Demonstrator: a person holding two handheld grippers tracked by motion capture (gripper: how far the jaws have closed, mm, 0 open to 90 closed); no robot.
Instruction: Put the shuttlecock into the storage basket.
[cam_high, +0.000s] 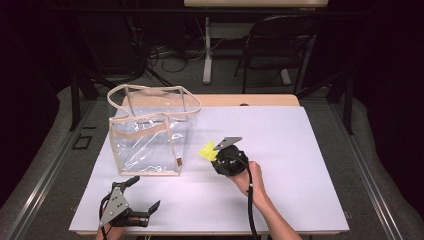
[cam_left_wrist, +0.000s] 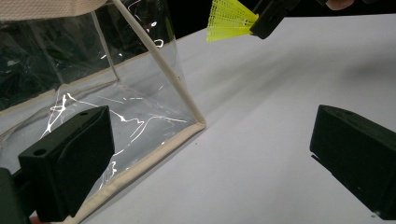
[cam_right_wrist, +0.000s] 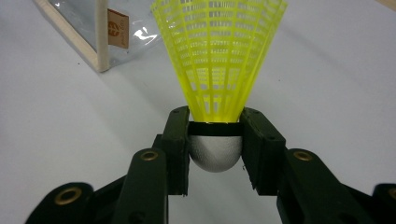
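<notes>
A yellow plastic shuttlecock (cam_right_wrist: 217, 60) with a white rounded cork (cam_right_wrist: 215, 151) is clamped at its base between the jaws of my right gripper (cam_right_wrist: 215, 140), skirt pointing away from the camera. In the high view that right gripper (cam_high: 212, 152) hovers just right of a clear tote bag (cam_high: 150, 132) with beige trim, and the shuttlecock (cam_high: 207, 150) points toward the bag. My left gripper (cam_high: 142, 195) rests open near the table's front left edge, nothing between its jaws. The left gripper view has the bag's lower corner (cam_left_wrist: 198, 122) close ahead and the shuttlecock (cam_left_wrist: 229, 19) at the top.
The white table top (cam_high: 280, 145) spreads to the right and front of the bag. A brown label (cam_right_wrist: 117, 28) is sewn on the bag's corner seam. Behind the table stand a dark chair (cam_high: 280, 45) and a white desk leg (cam_high: 207, 50).
</notes>
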